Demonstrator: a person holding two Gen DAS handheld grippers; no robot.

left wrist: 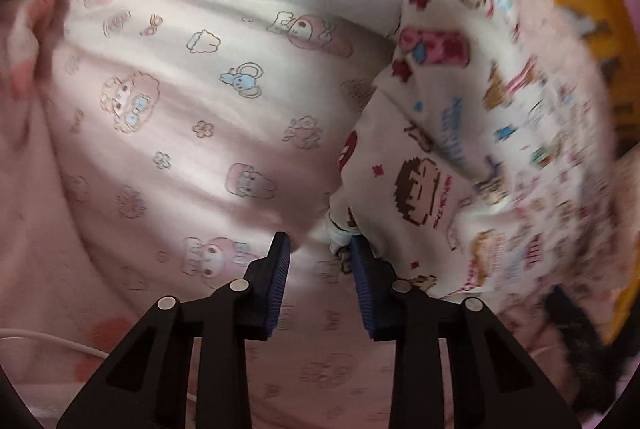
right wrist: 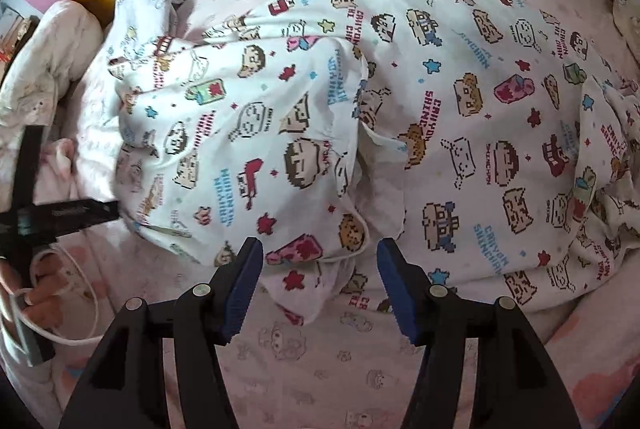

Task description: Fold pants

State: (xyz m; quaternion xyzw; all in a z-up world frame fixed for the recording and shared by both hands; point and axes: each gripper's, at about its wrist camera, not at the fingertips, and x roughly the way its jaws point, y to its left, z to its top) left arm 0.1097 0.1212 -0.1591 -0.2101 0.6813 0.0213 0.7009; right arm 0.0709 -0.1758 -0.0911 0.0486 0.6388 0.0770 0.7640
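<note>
- Left wrist view: left gripper (left wrist: 318, 249) stands parted over the pink bedsheet (left wrist: 180, 109), gripping nothing.
- Cartoon-print pants (right wrist: 440, 101) lie spread and crumpled on the bed.
- Right gripper (right wrist: 320, 257) gapes above their hem, unclamped.

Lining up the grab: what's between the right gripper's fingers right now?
In the right wrist view, the right gripper is open, with the pants hem between its fingers.

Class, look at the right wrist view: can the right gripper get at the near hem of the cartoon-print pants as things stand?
Probably yes. The right gripper is open, the pants hem lies between its fingers, and nothing covers it.
</note>
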